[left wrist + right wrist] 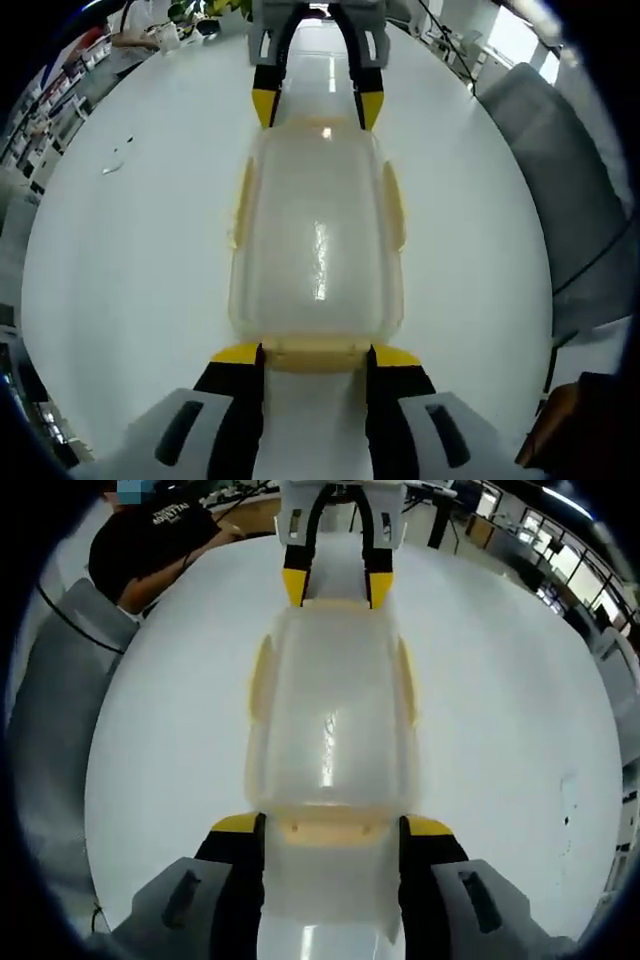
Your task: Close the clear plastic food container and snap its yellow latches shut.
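Clear plastic container (318,250) lies lid-on in the middle of the white counter (140,250), yellow latches (394,205) along its sides. Left tool (315,355) sits at one short end, jaws spread, straddling the end latch (312,352) there. Right tool (332,826) does the same at the opposite end, jaws apart, gripping nothing.

Both views are bright and evenly lit from overhead. A white streak of glare runs down the container lid (318,262), and the white worktop (130,260) is nearly blown out. Fisheye distortion bends the edges; far background looks soft, shadows faint.
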`<state>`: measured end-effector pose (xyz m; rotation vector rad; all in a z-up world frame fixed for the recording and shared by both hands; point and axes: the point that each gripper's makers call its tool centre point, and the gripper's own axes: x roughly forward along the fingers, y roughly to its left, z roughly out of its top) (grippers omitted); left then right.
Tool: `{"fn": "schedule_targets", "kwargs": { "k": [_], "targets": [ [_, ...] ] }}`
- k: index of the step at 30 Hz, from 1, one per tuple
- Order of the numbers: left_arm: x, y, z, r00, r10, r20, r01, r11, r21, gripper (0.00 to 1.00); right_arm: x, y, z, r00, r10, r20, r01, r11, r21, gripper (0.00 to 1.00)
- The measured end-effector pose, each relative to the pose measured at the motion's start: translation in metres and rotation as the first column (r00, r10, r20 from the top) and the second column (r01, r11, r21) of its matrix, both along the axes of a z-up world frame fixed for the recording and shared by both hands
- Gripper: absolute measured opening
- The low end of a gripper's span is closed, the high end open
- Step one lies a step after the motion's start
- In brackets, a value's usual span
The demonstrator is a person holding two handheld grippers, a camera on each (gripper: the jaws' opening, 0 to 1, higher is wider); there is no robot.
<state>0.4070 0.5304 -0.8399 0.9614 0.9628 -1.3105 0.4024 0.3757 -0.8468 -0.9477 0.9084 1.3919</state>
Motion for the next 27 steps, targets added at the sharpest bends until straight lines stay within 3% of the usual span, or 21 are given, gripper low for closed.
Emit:
{"fn": "schedule_targets", "kwargs": {
  "k": [3,16,21,27],
  "targets": [
    [-0.001,0.0,0.0,1.0,-0.002,-0.001,0.002,1.0,0.011,0.34,0.0,-0.002,0.0,1.0,0.005,0.003,-0.005,1.0,-0.007,0.37],
    [-0.003,0.0,0.0,1.0,0.013,0.001,-0.013,0.999,0.03,0.34,-0.006,-0.003,-0.003,1.0,-0.004,0.006,0.004,1.0,-0.031,0.36],
    [-0.005,0.003,0.0,1.0,0.026,-0.001,-0.026,0.999,-0.037,0.33,-0.01,-0.001,-0.001,1.0,-0.025,0.008,0.025,0.999,-0.048,0.36],
    [-0.015,0.002,0.0,1.0,0.03,0.001,-0.03,1.0,0.008,0.33,-0.011,0.001,0.001,0.999,0.011,0.043,-0.008,0.998,-0.063,0.36]
  ]
}}
